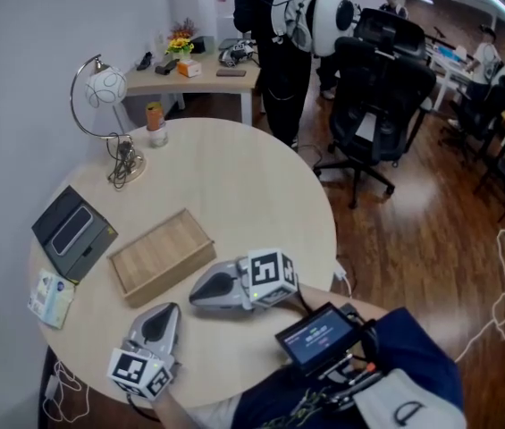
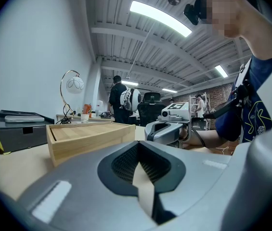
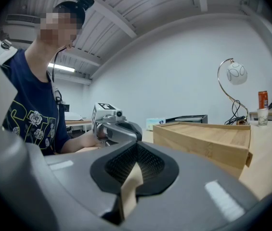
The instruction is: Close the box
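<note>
The wooden box (image 1: pixel 163 256) lies flat on the round table (image 1: pixel 261 195), between a dark case (image 1: pixel 73 231) and the two tools. Its lid looks seated in the rim, though from this angle that is hard to be sure of. The left gripper (image 1: pixel 164 310) rests on the table just in front of the box, jaws together and empty. The right gripper (image 1: pixel 193 294) lies beside it, also pressed shut on nothing. A lamp (image 1: pixel 100 88) stands at the far edge.
</note>
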A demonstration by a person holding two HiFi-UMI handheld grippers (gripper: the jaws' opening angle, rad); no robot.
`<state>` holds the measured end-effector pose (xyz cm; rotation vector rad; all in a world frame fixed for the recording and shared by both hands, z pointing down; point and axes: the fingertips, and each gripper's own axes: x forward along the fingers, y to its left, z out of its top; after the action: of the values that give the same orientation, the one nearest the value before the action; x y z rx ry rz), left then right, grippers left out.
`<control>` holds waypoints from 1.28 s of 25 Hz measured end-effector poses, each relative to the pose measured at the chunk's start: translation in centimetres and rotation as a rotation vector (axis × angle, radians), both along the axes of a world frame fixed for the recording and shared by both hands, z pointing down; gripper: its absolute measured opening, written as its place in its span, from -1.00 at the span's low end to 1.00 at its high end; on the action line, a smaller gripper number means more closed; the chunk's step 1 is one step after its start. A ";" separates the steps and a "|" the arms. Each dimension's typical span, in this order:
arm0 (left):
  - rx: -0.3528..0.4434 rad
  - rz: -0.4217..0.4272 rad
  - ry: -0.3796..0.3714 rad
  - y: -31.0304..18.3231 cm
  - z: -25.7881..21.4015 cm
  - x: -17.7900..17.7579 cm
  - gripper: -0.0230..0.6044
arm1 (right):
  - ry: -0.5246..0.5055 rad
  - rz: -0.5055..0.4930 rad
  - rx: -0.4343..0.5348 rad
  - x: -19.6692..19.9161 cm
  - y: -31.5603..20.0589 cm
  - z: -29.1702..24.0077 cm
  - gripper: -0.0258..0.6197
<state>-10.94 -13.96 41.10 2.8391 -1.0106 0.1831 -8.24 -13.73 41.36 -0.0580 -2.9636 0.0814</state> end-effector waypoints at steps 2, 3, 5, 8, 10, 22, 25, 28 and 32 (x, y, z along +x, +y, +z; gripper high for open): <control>0.000 0.000 -0.001 0.0 0.0 0.0 -0.92 | -0.002 -0.002 -0.002 0.0 0.0 0.0 -0.91; -0.001 0.000 -0.002 0.1 -0.1 0.0 -0.92 | -0.001 -0.002 -0.004 0.0 0.1 0.0 -0.91; 0.000 0.002 -0.001 0.3 -0.1 0.0 -0.92 | 0.003 0.008 0.001 -0.1 0.0 -0.4 -0.91; 0.003 0.006 0.001 0.3 -0.1 0.1 -0.92 | -0.010 0.006 0.005 -0.2 0.0 -0.5 -0.91; 0.003 0.007 0.000 0.3 -0.1 0.1 -0.92 | -0.016 -0.001 0.002 -0.2 0.1 -0.5 -0.91; 0.002 0.002 -0.008 0.1 -0.1 0.0 -0.92 | -0.014 0.016 0.004 -0.3 -0.3 -0.7 -0.91; 0.000 0.000 -0.008 0.1 -0.1 -0.1 -0.92 | -0.013 0.014 0.002 -0.3 -0.3 -0.7 -0.91; -0.003 0.001 -0.003 0.2 0.0 -0.1 -0.92 | -0.016 0.009 -0.003 -0.3 -0.2 -0.7 -0.91; -0.003 0.000 -0.003 0.3 -0.1 -0.2 -0.92 | -0.014 0.004 -0.003 -0.3 0.0 -0.5 -0.91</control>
<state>-11.09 -13.70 41.05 2.8369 -1.0097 0.1891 -8.57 -13.74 40.82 -0.0539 -2.9773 0.0863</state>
